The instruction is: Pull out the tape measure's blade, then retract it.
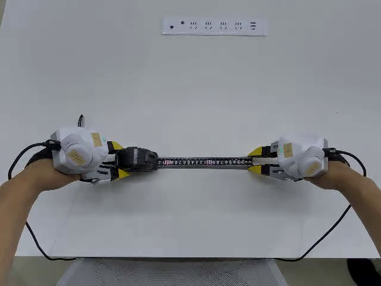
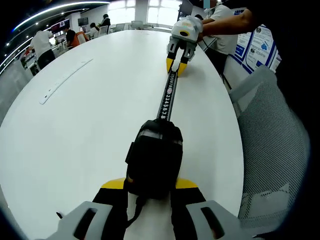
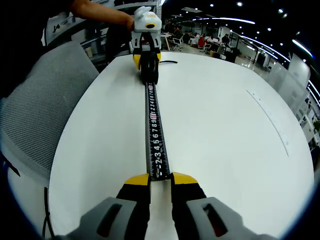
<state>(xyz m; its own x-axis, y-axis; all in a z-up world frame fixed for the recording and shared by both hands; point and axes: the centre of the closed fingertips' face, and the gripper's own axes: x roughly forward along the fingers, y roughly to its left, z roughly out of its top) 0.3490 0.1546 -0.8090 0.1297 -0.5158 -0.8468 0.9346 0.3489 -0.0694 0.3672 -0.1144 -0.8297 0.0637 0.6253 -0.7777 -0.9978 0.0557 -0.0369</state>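
Note:
A black tape measure case [image 1: 137, 159] [image 2: 154, 159] sits low over the white table, with my left gripper [image 1: 122, 159] [image 2: 150, 187] shut on it. Its dark numbered blade [image 1: 205, 161] [image 2: 168, 95] [image 3: 154, 135] is drawn out straight to the right. My right gripper [image 1: 255, 161] [image 3: 160, 179] is shut on the blade's end, its yellow-tipped fingers [image 3: 137, 180] pinching the tip. In the left gripper view the right gripper [image 2: 176, 66] is far along the blade; in the right gripper view the left gripper [image 3: 146, 59] holds the case [image 3: 149, 70] at the far end.
A white power strip [image 1: 214, 25] lies at the back of the table [image 1: 190, 89]. Black cables [image 1: 24, 155] trail from both grippers over the front edge. A mesh chair [image 2: 272, 145] stands close to the table's near side. People sit at desks in the background.

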